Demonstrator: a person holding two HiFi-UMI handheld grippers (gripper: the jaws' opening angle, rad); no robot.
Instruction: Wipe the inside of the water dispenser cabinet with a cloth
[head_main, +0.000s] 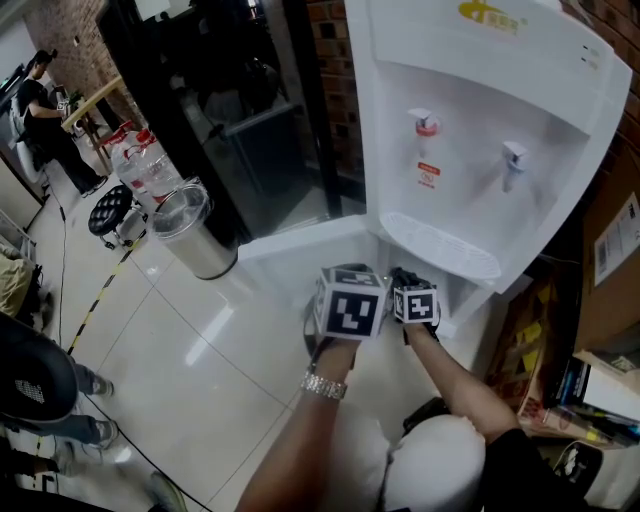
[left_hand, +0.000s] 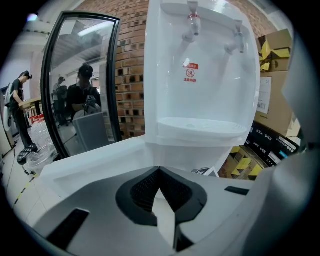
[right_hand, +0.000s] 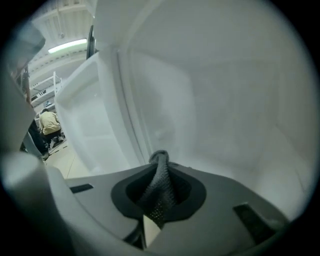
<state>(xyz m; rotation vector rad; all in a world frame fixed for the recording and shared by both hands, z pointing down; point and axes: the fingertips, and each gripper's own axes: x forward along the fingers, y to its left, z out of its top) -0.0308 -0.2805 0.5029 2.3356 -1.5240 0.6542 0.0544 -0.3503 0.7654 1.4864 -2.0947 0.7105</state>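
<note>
The white water dispenser (head_main: 480, 120) fills the upper right of my head view. My right gripper (right_hand: 160, 167) sits inside its cabinet (right_hand: 225, 100) at lower centre, clenched on the dark cloth (right_hand: 162, 192). My left gripper (left_hand: 160, 177) is closed on nothing.

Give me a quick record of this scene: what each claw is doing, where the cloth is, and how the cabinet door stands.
left claw: shut, nothing in it, facing the water dispenser from outside
right claw: shut on the cloth, pointing into the cabinet
cloth: dark, bunched between the jaws
cabinet wall: white, just ahead of the cloth; contact unclear
cabinet door: open, swung toward the metal bin
</note>
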